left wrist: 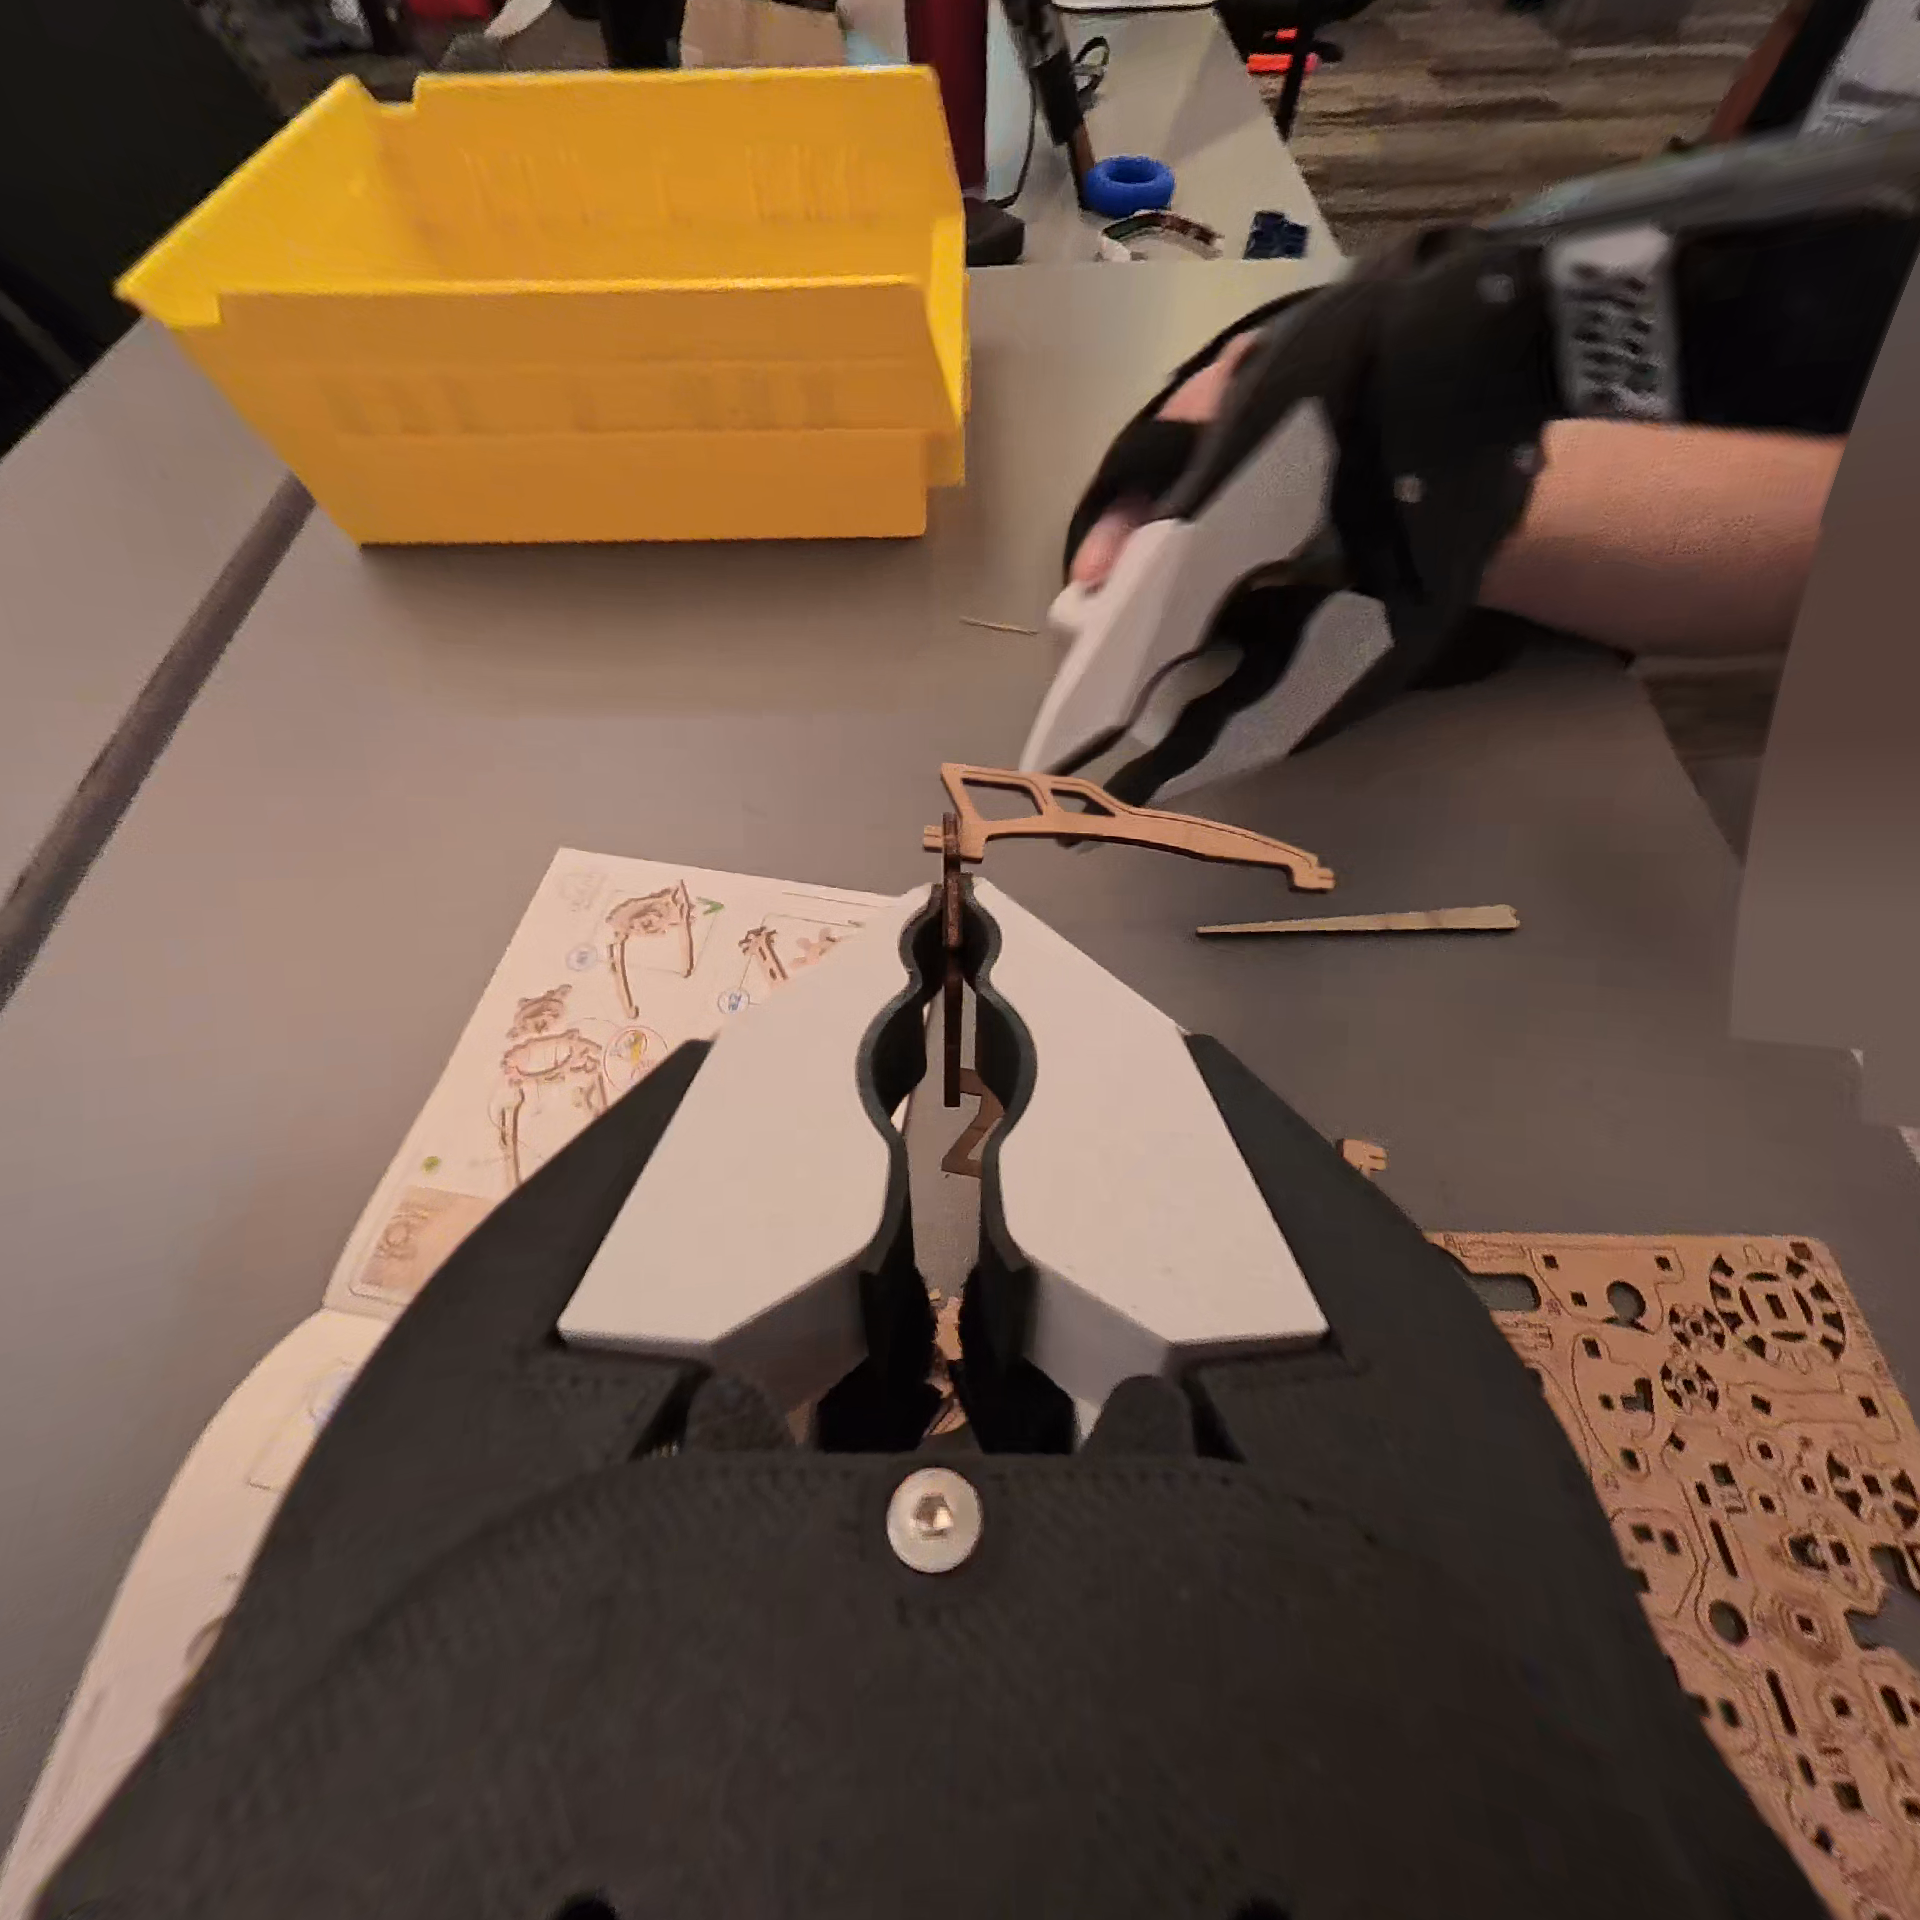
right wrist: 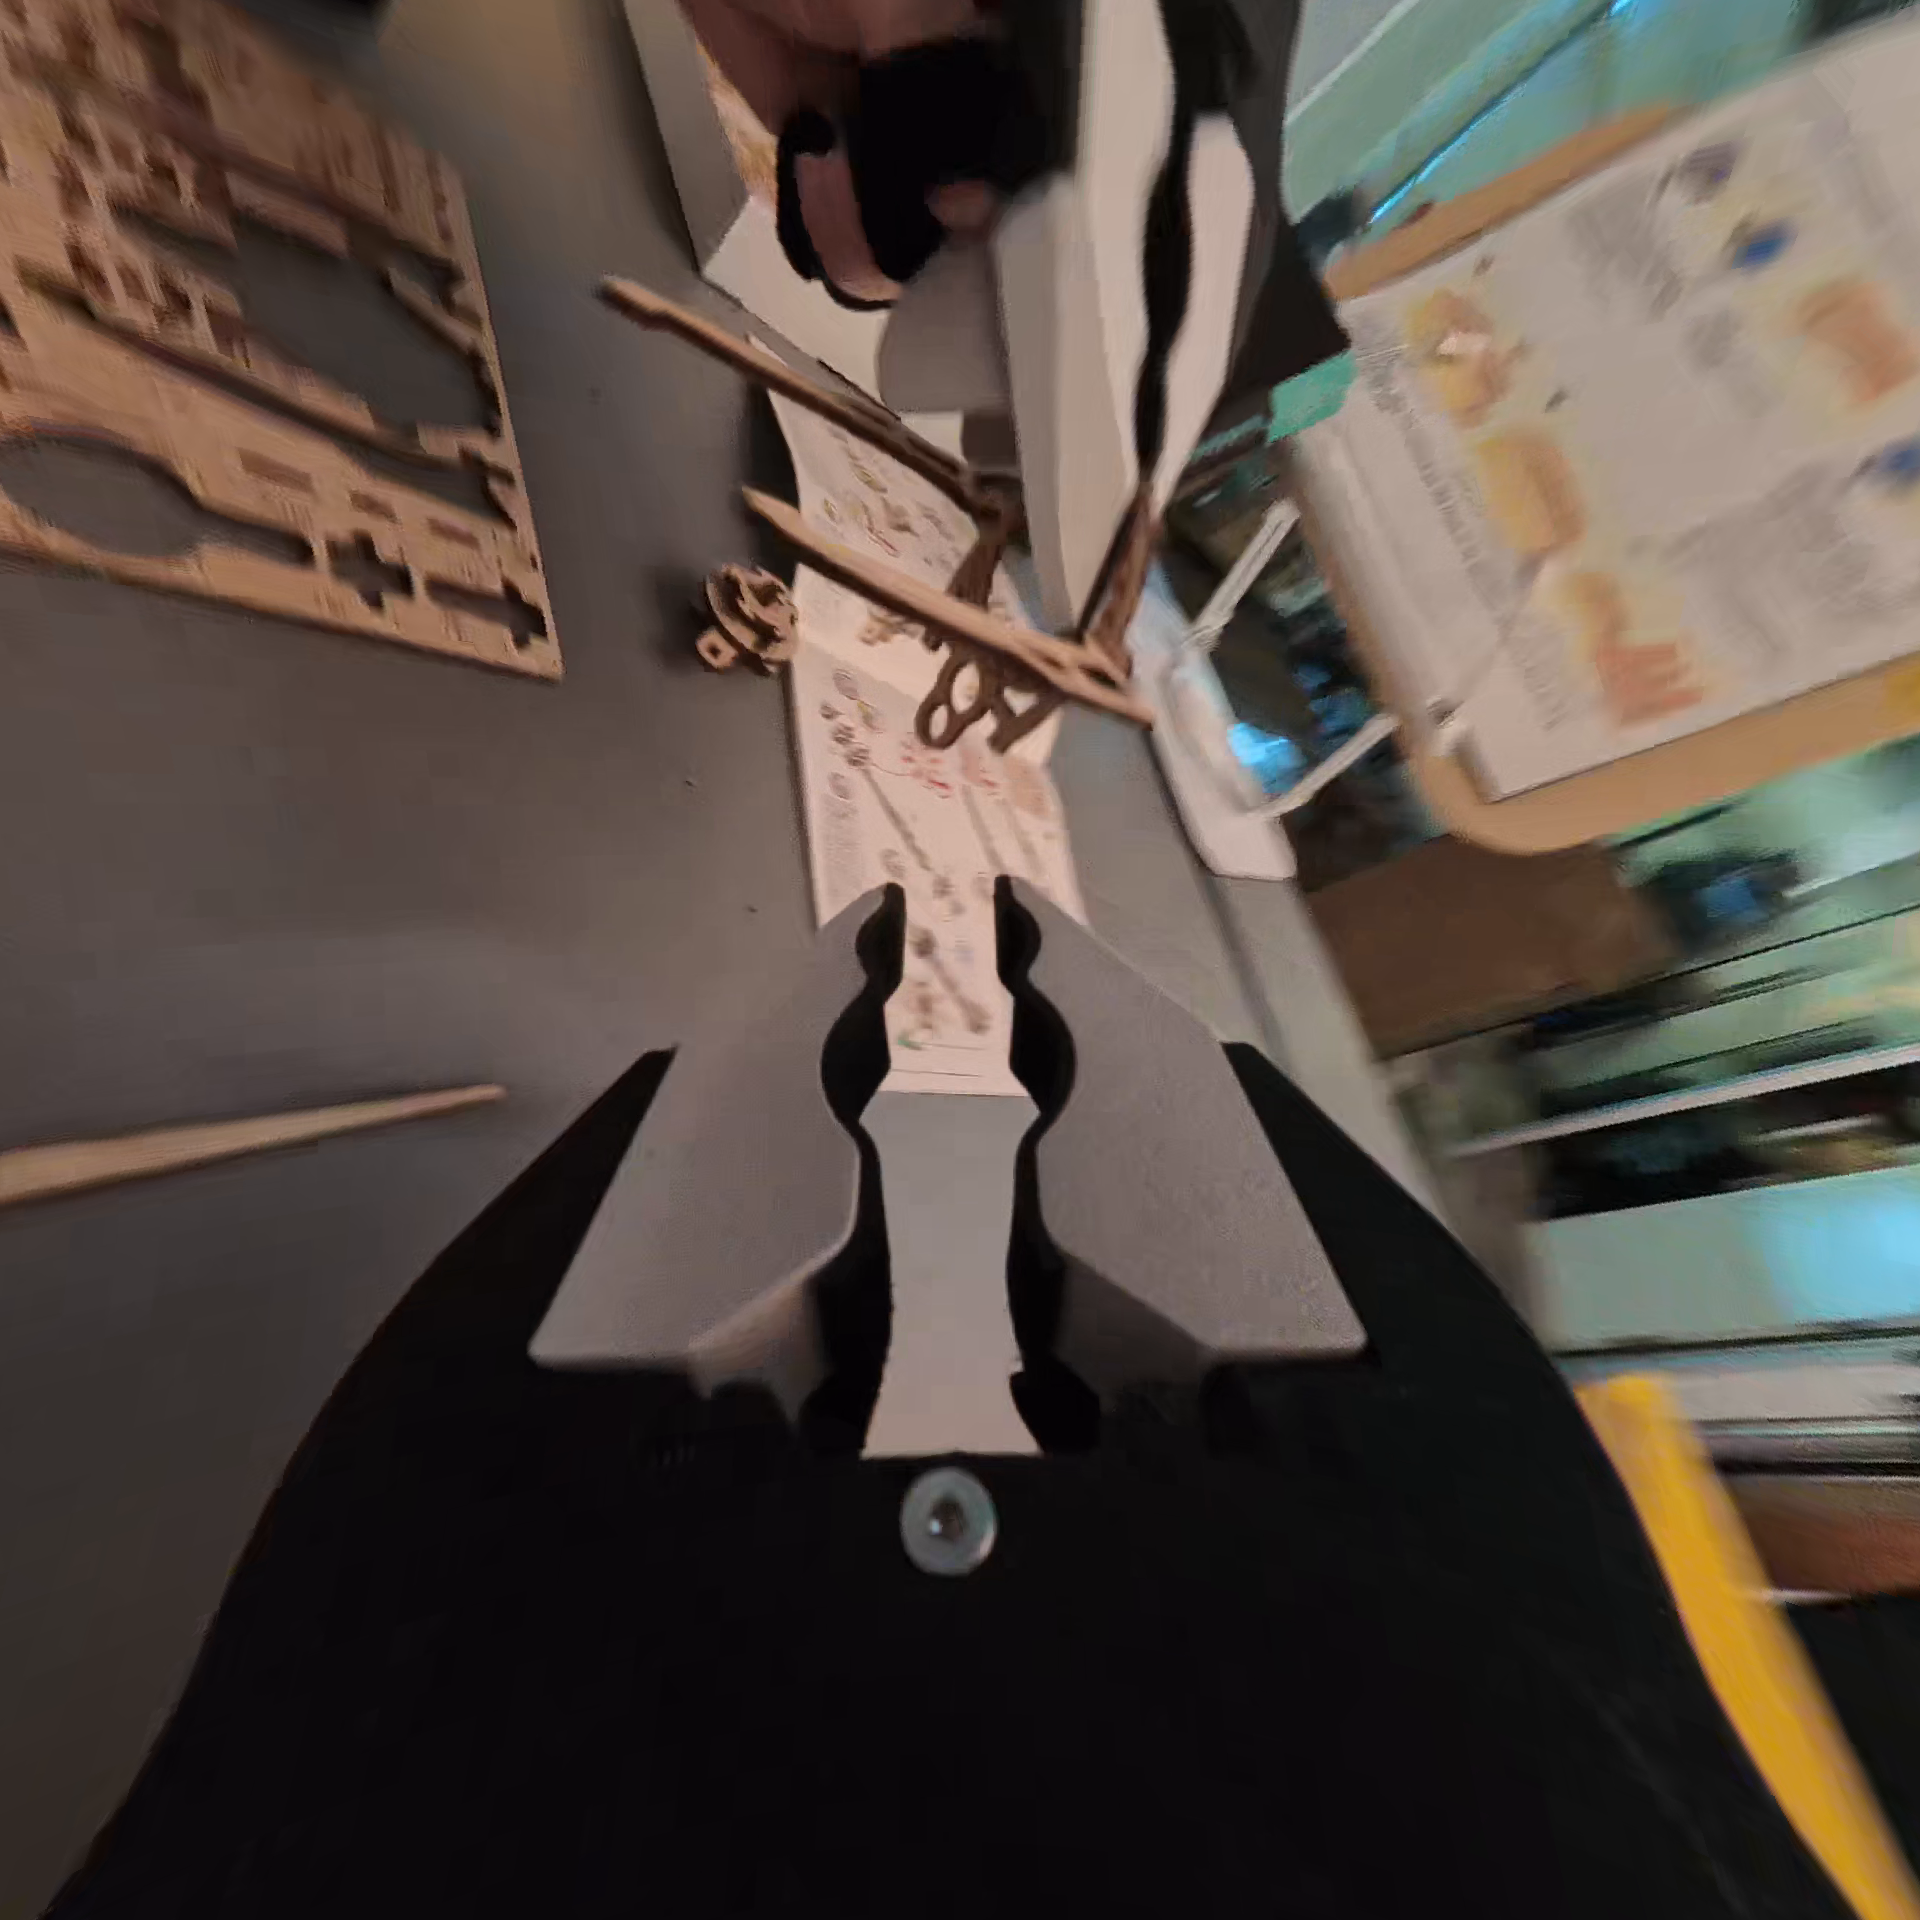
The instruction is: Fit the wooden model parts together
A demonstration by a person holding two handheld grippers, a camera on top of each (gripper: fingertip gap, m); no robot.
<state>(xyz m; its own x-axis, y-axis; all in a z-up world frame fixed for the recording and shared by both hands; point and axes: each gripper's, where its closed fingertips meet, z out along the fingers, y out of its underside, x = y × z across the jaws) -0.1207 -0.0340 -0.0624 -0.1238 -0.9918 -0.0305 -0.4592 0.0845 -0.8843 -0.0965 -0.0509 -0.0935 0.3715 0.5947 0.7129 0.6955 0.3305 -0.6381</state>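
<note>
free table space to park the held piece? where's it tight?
Free: bare grey table between the yellow bin and the instruction sheet. Tight: ahead of the left tool, where the wooden frame piece, the thin wooden strip and the right tool cluster; the punched wooden sheet fills the near right.

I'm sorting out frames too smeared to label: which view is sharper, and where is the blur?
Left wrist view: mostly sharp, the left hand-held gripper and its clamped wooden part crisp; only the right hand-held gripper is motion-blurred. Right wrist view: smeared throughout, worst on the shelves and cut-out wooden sheet.
</note>
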